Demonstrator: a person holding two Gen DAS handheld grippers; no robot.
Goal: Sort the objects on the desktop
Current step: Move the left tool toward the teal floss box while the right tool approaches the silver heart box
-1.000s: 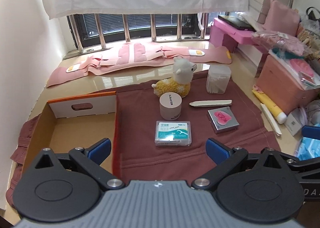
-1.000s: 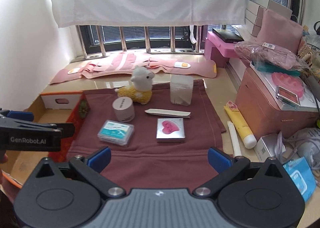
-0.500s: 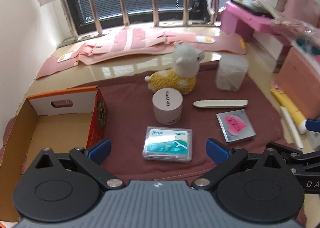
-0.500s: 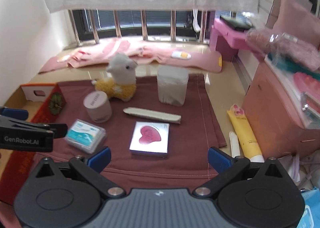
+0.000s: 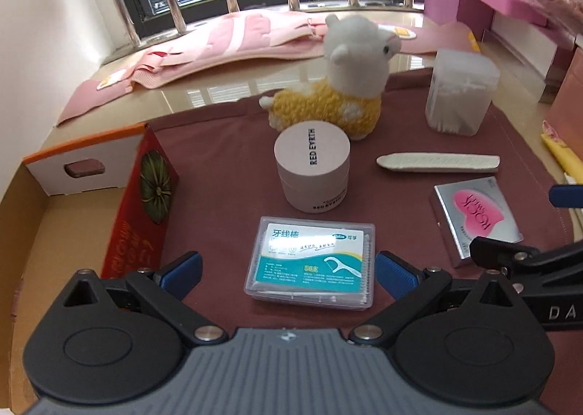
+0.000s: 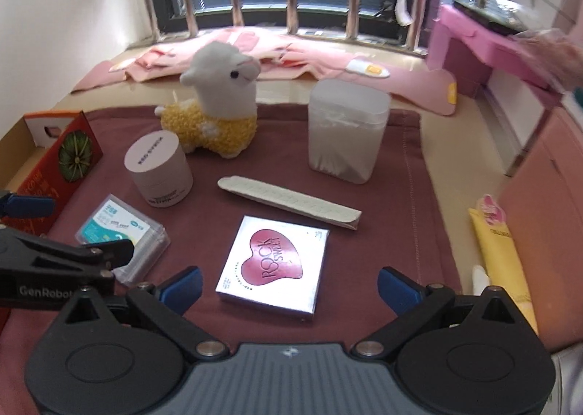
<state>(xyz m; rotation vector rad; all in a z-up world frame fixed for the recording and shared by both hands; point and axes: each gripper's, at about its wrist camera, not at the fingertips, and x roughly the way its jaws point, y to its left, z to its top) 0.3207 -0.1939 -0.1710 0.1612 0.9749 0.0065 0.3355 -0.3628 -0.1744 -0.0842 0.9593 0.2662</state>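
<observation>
- Left wrist view: my left gripper (image 5: 287, 272) is spread wide with nothing between its blue pads. The dental floss pick box (image 5: 312, 265) lies flat between the fingers, touching neither; it is clear plastic with a teal-and-white label in Chinese characters and a drawn floss pick.
- Just beyond the fingertips stands a pink cream jar (image 5: 313, 167), its lid reading "RED EARTH". Behind it stands an alpaca plush (image 5: 339, 86), white head, yellow body.
- Right of the right finger lies a silver box (image 5: 475, 218) with a pink heart. Beyond it lie a white nail file (image 5: 437, 163) and a frosted cotton swab tub (image 5: 460, 90).
- Left of the left finger is a cardboard box (image 5: 87, 174) with a red printed flap.
- Right wrist view: my right gripper (image 6: 288, 285) is equally agape and empty. The silver box (image 6: 276, 263) sits between its fingers, its heart reading "ROCK SWEET".
- Beyond the left finger, the other gripper is marked "GenRobot", and the floss pick box (image 6: 122, 234) lies under its tip.
- Far right of the right finger lies a yellow tube (image 6: 501, 243).
</observation>
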